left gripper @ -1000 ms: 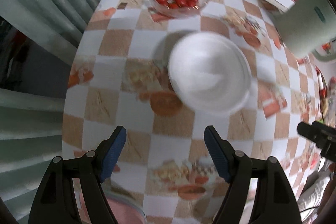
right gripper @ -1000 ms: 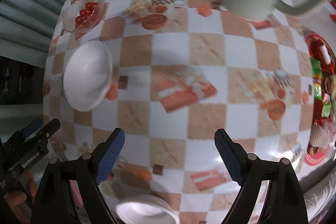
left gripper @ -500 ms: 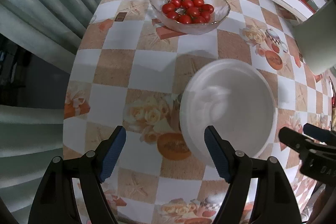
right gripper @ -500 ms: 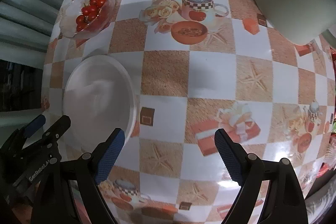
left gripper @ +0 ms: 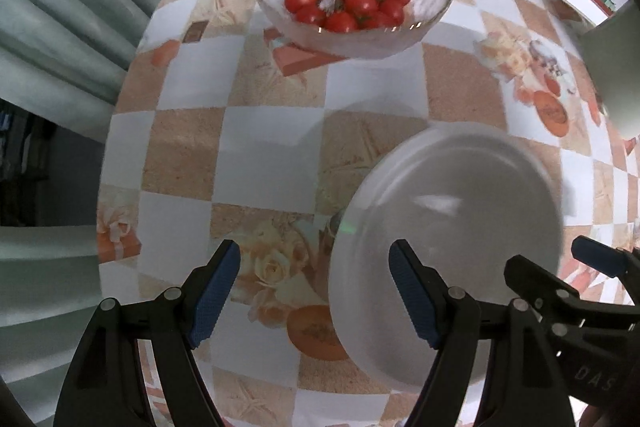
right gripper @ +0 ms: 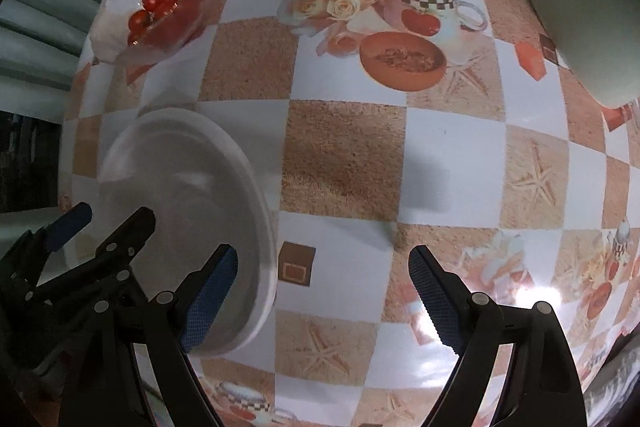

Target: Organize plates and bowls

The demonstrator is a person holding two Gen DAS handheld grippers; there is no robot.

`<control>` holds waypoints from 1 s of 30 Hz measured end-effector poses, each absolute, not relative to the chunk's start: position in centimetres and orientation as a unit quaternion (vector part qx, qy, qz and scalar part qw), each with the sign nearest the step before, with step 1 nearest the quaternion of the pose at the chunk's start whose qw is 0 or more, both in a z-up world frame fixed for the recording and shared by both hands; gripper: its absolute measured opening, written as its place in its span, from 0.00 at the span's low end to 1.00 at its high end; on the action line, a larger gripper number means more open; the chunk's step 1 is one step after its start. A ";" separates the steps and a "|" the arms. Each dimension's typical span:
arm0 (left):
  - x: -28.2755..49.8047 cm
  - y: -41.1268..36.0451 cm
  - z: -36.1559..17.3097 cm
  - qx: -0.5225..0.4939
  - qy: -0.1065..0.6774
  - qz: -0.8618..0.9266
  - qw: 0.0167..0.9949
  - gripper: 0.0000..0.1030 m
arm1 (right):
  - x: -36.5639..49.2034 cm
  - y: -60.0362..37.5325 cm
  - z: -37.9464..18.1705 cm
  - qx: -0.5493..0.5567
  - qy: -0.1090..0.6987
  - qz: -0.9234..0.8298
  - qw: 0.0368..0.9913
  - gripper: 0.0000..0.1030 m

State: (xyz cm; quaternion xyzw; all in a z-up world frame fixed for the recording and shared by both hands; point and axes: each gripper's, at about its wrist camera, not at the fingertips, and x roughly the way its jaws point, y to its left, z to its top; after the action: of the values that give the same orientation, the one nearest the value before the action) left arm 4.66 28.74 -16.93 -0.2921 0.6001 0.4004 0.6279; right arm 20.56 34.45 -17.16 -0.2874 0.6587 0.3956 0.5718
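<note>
One white bowl, one glass bowl of tomatoes; left claw and right claw both gape empty.

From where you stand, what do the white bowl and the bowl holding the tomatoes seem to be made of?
The white bowl looks like glazed ceramic, or possibly melamine: opaque, smooth, with a soft glossy highlight inside. Blur leaves that open. The bowl of tomatoes looks like clear textured glass: the tomatoes and the tablecloth show through its rippled wall, and its rim catches bright glints. Clear plastic cannot be ruled out.
</note>
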 end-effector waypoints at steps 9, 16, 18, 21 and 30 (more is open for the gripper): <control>4.5 29.5 -18.1 -0.295 0.600 0.391 0.632 0.73 | 20.1 34.6 -17.8 -0.288 0.652 0.403 0.574 0.85; 7.0 28.5 -17.4 -0.292 0.605 0.351 0.652 0.30 | 18.7 35.2 -17.1 -0.294 0.644 0.433 0.559 0.27; 7.4 28.3 -17.4 -0.285 0.608 0.345 0.656 0.29 | 18.4 35.3 -17.2 -0.286 0.652 0.436 0.551 0.19; 7.3 28.1 -17.4 -0.292 0.605 0.338 0.659 0.27 | 18.1 35.1 -17.2 -0.277 0.658 0.434 0.549 0.16; 6.7 23.5 -17.5 -0.287 0.613 0.322 0.662 0.26 | 18.6 32.1 -18.0 -0.285 0.675 0.427 0.530 0.16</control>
State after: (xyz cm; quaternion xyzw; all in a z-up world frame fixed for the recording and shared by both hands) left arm 6.73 23.51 -17.49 -0.2874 0.6126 0.3215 0.6624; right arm 18.58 32.07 -17.98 -0.2846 0.6754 0.4267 0.5299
